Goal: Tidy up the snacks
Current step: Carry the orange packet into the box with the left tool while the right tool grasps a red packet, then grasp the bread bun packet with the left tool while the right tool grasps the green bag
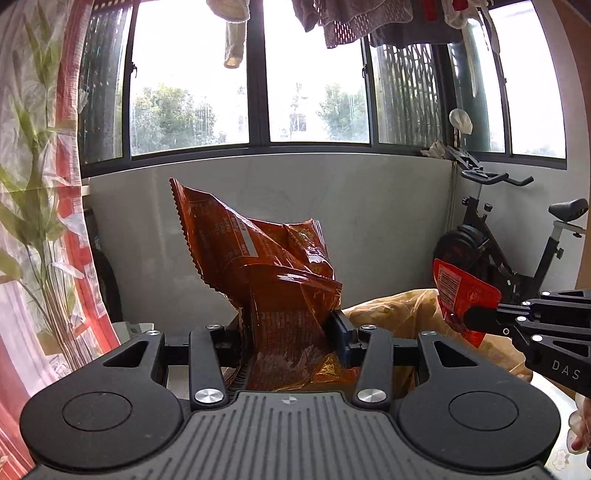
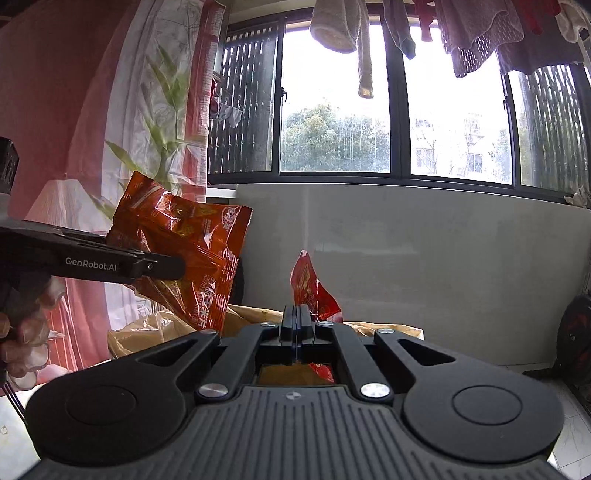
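A red-and-white curtain printed with green bamboo leaves (image 1: 40,184) hung at nine o'clock in the left wrist view. At the centre, the left hand-held gripper (image 1: 288,332) stood partly open, its jaws pressed against both sides of a crinkled orange-brown foil snack bag (image 1: 266,266), which rose upright towards twelve o'clock, serrated edge on top. Behind it ran a grey wall (image 1: 369,221) under dark-framed windows (image 1: 314,92), with hanging laundry (image 1: 369,18) overhead. A crumpled yellow plastic bag (image 1: 391,306) lay low behind the snack at about four o'clock. At three o'clock, the right hand-held gripper (image 1: 469,317), fully closed, pinched a small red snack packet (image 1: 461,295), held well apart from the orange bag. A black exercise bike (image 1: 517,240) stood behind it, against the wall.

In the right wrist view, the orange bag appeared at nine o'clock, with the red packet pinched upright at centre.
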A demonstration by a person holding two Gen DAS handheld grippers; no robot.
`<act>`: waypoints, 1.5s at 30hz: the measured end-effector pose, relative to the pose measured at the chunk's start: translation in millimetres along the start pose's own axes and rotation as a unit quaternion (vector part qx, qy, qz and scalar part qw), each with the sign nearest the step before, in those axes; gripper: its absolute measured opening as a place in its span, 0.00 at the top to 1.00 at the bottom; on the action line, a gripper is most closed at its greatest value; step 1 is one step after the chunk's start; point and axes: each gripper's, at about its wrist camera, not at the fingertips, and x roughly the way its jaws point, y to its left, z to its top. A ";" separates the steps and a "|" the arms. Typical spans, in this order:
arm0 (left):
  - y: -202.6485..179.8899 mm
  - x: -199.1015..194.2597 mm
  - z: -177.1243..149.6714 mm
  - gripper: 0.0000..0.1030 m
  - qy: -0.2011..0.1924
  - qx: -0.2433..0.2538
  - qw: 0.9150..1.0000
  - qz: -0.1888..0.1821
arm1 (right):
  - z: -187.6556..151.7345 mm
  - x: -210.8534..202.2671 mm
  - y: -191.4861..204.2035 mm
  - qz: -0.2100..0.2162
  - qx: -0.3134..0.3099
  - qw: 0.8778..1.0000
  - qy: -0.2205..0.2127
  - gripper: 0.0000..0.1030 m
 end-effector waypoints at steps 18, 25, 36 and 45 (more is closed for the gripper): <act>25.9 -2.7 -22.3 0.20 0.036 -0.044 0.998 -0.021 | -19.4 10.5 -11.7 -0.001 0.048 0.997 0.063 0.65; 39.0 -43.0 -35.0 0.20 0.017 -0.073 0.997 -0.029 | -38.3 -29.3 -12.0 -0.007 0.063 0.995 0.073 0.51; 51.3 -78.2 -76.1 0.19 0.033 -0.101 0.994 -0.036 | -86.1 -66.1 2.2 -0.041 0.078 0.992 0.093 0.37; 61.3 -87.5 -100.8 0.19 0.058 -0.113 0.992 -0.028 | -131.7 -56.9 -3.4 -0.073 0.122 0.972 0.186 0.23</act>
